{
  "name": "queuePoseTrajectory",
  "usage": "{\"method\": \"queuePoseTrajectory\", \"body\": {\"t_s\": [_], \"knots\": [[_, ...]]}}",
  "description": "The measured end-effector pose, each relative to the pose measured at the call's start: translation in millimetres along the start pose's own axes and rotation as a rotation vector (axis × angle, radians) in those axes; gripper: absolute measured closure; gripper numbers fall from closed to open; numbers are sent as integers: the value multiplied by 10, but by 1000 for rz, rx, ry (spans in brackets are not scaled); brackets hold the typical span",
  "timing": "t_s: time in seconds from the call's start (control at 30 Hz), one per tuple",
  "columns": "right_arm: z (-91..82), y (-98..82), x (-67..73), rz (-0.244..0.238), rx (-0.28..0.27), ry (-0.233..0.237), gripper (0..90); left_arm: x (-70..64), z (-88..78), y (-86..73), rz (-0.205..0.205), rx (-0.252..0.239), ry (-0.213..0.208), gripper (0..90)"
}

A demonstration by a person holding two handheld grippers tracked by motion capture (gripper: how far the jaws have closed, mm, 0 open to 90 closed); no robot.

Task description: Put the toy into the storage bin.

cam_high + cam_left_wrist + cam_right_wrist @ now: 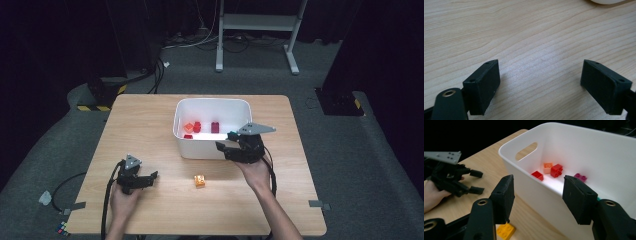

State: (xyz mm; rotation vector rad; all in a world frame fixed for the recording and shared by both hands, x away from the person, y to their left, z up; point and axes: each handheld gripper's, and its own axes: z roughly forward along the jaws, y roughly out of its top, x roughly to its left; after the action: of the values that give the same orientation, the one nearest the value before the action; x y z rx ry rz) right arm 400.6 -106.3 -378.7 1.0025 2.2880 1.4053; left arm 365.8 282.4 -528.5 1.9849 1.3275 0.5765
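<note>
Light wooden surface (150, 125): white plastic bin (186, 137) just ahead of the right tool (225, 140); orange-yellow toy brick (199, 180) below it, near its left side.

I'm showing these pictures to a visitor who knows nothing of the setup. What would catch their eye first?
Probably the white bin in the middle of the wooden table, with small red, orange and magenta bricks on its floor. Next, the lone yellow brick on the table before the bin, between the left gripper and the right gripper, whose jaws stand open at the bin's near wall.
</note>
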Motion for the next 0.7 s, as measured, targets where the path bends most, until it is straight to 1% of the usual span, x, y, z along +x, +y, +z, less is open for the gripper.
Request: {"method": "queuePoseTrajectory", "body": {"t_s": [0.07,0.13,0.17,0.23,0.3,0.33,0.47,0.5,0.53,0.6,0.7], "knots": [[-7,-107,64,1,-4,17,421,0,0,0,0,0,0,160],[20,-227,128,-2,5,30,408,0,0,0,0,1,1,160],[53,-306,172,-6,20,28,391,-1,0,0,-1,1,1,160],[106,-427,225,-7,32,26,381,-1,0,0,-1,1,1,160],[180,-560,283,1,47,33,354,-1,0,0,-1,0,1,160],[226,-633,323,-4,53,29,347,-1,0,0,-1,0,1,160],[381,-811,427,-23,74,34,338,-1,0,0,-1,0,1,160],[431,-852,454,-16,87,43,336,-1,0,0,-1,1,1,160],[502,-901,482,-21,104,54,333,-1,0,0,-1,0,1,160],[609,-969,534,-42,131,55,331,-1,0,0,-1,0,1,160],[753,-1042,584,-58,158,62,329,0,0,0,-1,0,1,160]]}}
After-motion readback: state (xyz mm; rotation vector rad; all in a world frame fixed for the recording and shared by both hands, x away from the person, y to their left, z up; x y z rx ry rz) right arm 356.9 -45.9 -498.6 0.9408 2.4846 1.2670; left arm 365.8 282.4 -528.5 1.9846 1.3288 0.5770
